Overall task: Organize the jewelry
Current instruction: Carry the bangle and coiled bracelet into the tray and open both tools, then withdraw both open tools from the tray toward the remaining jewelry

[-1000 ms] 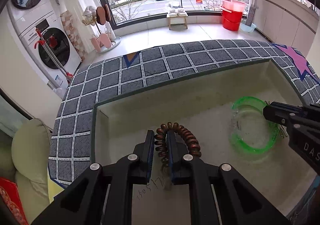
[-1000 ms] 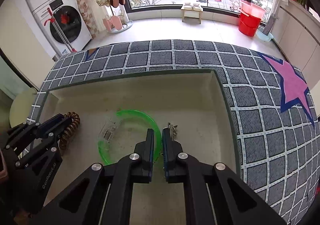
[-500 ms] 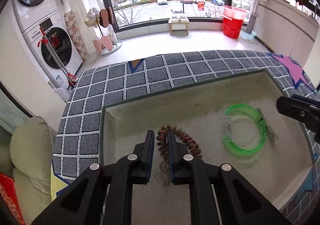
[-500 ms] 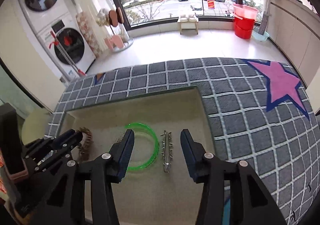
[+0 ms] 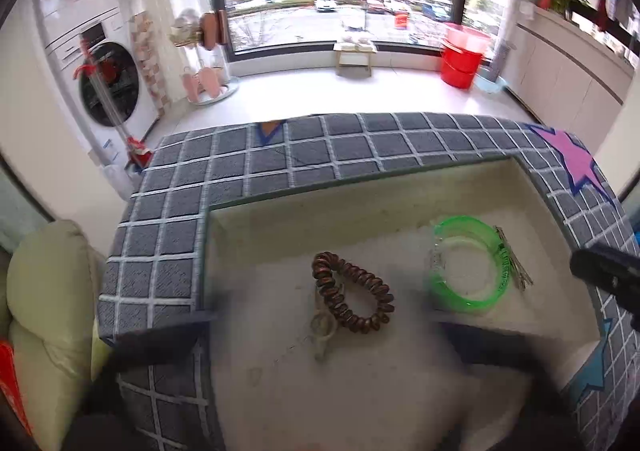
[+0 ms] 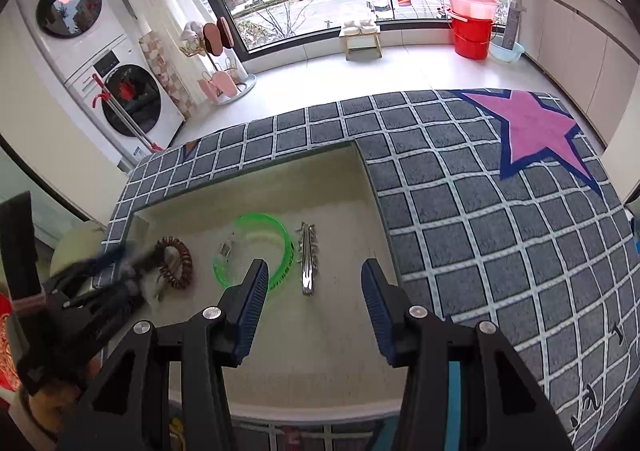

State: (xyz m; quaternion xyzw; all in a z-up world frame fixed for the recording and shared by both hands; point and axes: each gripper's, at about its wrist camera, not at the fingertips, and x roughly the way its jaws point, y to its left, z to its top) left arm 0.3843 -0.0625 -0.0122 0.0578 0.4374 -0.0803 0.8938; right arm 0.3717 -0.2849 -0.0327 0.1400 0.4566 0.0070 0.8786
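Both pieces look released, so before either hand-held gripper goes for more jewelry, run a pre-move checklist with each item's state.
1. Brown spiral coil bracelet lies free in the shallow beige tray: ok.
2. Translucent green plastic bangle rests flat in the tray: ok.
3. Silver metal hair clip lies beside the bangle, right of it; touching or apart: cannot tell.
4. Right hand-held gripper has just been opening, nothing between its jaws: ok.
5. Left hand-held gripper blurred, jaws just opened: ok.

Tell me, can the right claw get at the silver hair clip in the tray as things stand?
Probably yes. The right claw is open with nothing between its jaws, and the silver hair clip lies bare in the tray just ahead. Only the green bangle crowds its left side.
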